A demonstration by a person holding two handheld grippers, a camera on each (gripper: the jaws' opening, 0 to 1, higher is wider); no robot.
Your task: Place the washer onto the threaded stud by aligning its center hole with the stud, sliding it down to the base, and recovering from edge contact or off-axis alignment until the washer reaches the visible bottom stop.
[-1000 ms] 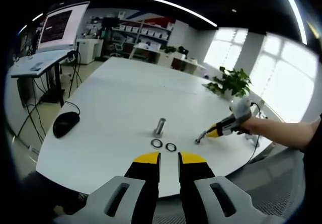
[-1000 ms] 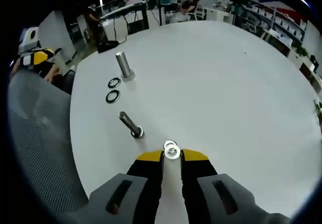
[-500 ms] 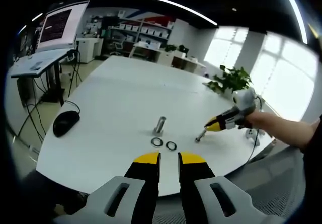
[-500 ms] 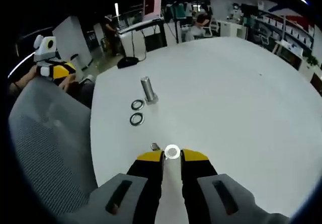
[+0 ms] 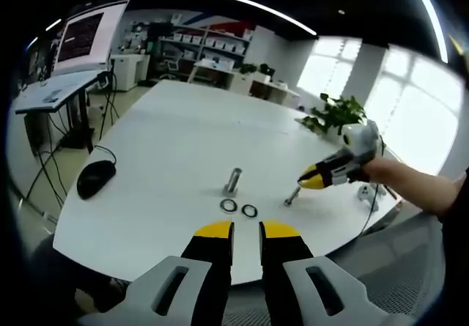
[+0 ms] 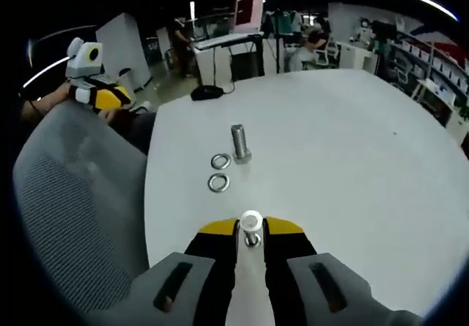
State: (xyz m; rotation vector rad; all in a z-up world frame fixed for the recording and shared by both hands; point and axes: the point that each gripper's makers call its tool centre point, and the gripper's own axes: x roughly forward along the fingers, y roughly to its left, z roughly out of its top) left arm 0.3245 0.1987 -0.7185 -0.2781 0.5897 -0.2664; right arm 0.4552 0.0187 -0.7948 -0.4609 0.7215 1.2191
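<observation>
My right gripper [image 6: 250, 227] is shut on a small silver washer [image 6: 250, 219], held flat toward the camera at its yellow tips. Just beneath the washer, between the jaws, shows the top of a small threaded stud [image 6: 251, 239]. In the left gripper view that stud [image 5: 291, 196] stands tilted on the white table [image 5: 176, 143], with the right gripper [image 5: 304, 179] hovering just above it in a person's hand. My left gripper [image 5: 245, 229] hangs off the table's near edge, its jaws almost together with nothing between them.
A larger upright bolt [image 6: 239, 143] stands mid-table with two loose washers [image 6: 219, 162] [image 6: 218, 183] beside it. A black mouse [image 5: 96, 179] lies at the left, a potted plant [image 5: 333, 117] at the far right. A grey mesh chair [image 6: 66, 194] borders the table.
The right gripper rose and swung over the small stud, which now sits under the held washer instead of off to the left. The left gripper has stayed still.
</observation>
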